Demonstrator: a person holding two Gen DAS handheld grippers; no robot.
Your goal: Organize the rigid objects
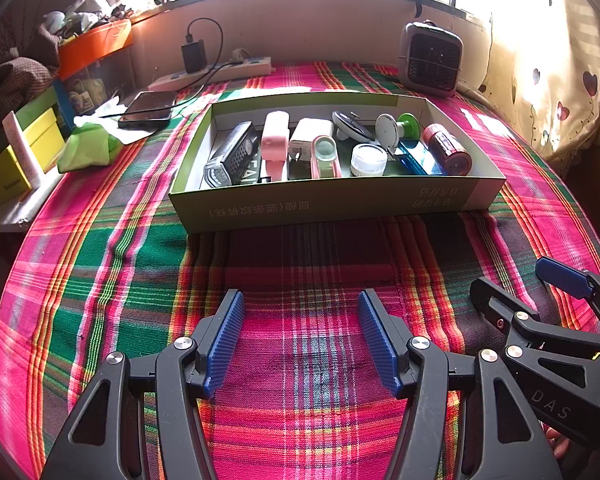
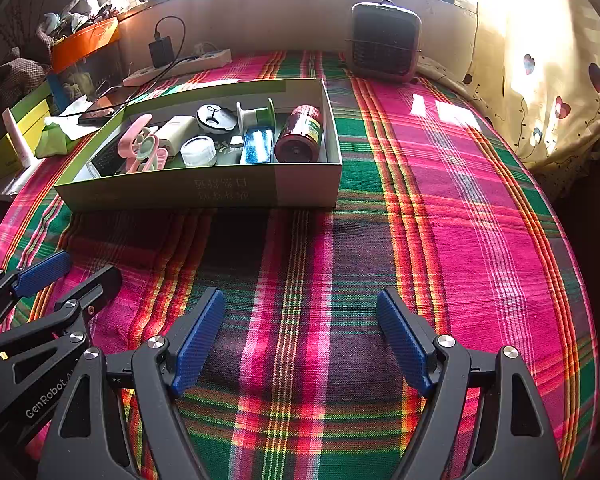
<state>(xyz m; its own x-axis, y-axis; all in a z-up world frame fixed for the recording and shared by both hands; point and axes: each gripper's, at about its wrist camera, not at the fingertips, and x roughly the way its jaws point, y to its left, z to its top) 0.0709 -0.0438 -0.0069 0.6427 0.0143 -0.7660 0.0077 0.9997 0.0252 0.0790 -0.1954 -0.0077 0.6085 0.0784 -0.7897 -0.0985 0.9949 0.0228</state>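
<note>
Both grippers hang near the plaid cloth, left gripper and right gripper spread wide and empty; every small rigid object seems already inside the green box ahead; sorting looks essentially finished.

Open plaid cloth before the crowded box; heater behind.

Home bedroom, plaid bedspread, heart-print curtain
</note>
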